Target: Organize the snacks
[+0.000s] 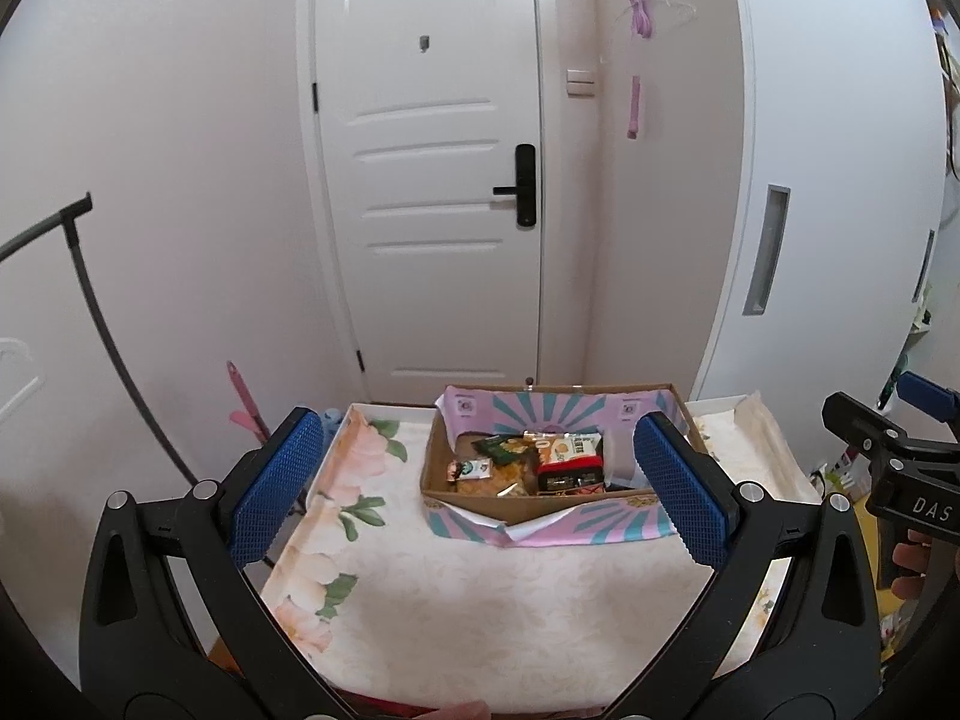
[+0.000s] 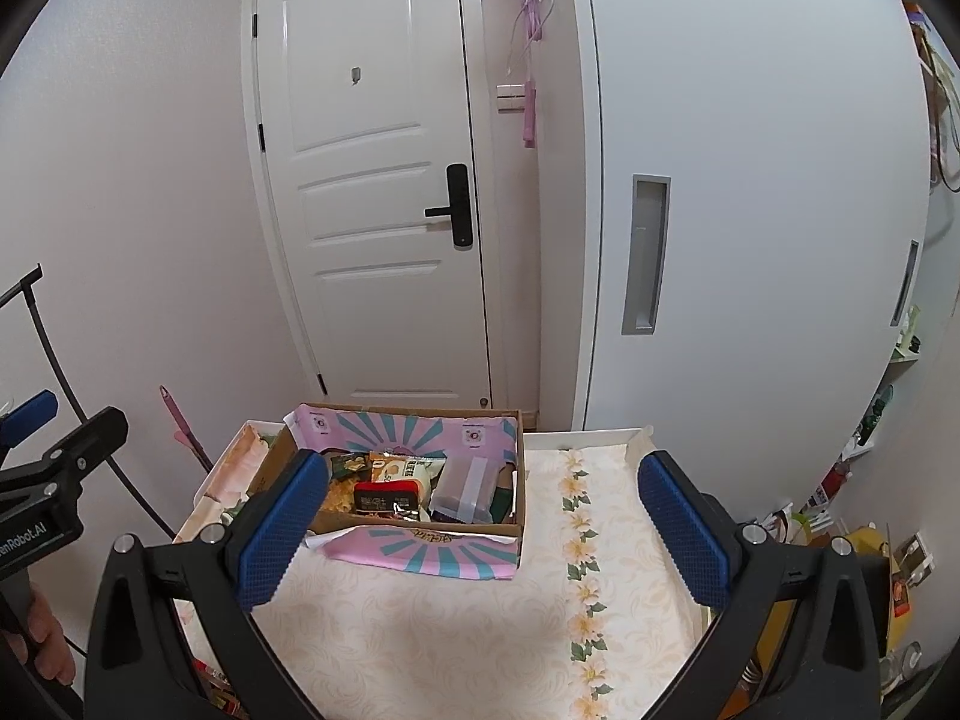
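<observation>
A cardboard box [image 1: 480, 504] lined with pink and teal paper stands at the far side of the table; it also shows in the right wrist view [image 2: 420, 558]. It holds several snack packets, among them a red and black pack [image 1: 567, 471] [image 2: 387, 495], a green packet [image 1: 501, 447] and a clear bag [image 2: 465, 483]. My left gripper [image 1: 480, 492] is open and empty, held above the table in front of the box. My right gripper [image 2: 486, 534] is open and empty, in front of the box and to its right.
The table [image 1: 480, 606] carries a cream floral cloth [image 2: 450, 636]. A white door [image 1: 432, 168] and a sliding cupboard door [image 2: 750, 210] stand behind. A pink broom handle [image 1: 243, 402] and a grey rack bar [image 1: 90, 312] stand left. Clutter lies on the floor at the right [image 2: 870, 546].
</observation>
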Tool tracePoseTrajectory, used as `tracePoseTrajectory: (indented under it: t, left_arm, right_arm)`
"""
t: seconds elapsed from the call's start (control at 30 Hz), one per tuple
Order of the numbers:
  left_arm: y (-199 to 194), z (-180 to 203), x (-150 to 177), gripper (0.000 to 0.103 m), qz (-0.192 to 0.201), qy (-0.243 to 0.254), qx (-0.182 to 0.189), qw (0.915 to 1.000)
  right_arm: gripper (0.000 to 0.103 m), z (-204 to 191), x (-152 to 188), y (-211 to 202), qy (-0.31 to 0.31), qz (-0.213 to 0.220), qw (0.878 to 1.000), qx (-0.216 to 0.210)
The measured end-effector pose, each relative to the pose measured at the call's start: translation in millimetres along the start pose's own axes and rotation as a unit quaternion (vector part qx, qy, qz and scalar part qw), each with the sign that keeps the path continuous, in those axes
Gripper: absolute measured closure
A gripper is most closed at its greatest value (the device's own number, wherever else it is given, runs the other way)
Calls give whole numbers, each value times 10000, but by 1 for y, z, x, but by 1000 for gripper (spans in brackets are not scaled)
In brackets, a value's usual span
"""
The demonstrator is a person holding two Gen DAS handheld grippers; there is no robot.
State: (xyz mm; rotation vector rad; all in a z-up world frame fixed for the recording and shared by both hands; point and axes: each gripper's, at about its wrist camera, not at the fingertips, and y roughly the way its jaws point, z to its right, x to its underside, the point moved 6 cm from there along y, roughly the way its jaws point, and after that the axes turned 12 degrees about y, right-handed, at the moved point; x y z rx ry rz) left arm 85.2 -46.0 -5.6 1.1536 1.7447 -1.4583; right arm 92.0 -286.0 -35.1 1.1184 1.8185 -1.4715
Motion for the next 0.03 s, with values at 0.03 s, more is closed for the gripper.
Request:
tracePoseTrajectory:
  t: [0.03]
  left_arm:
    - [1, 0, 2, 0, -2, -11, -27, 10000]
  right_arm:
    - [0, 1, 1, 1, -5, -11, 10000, -6]
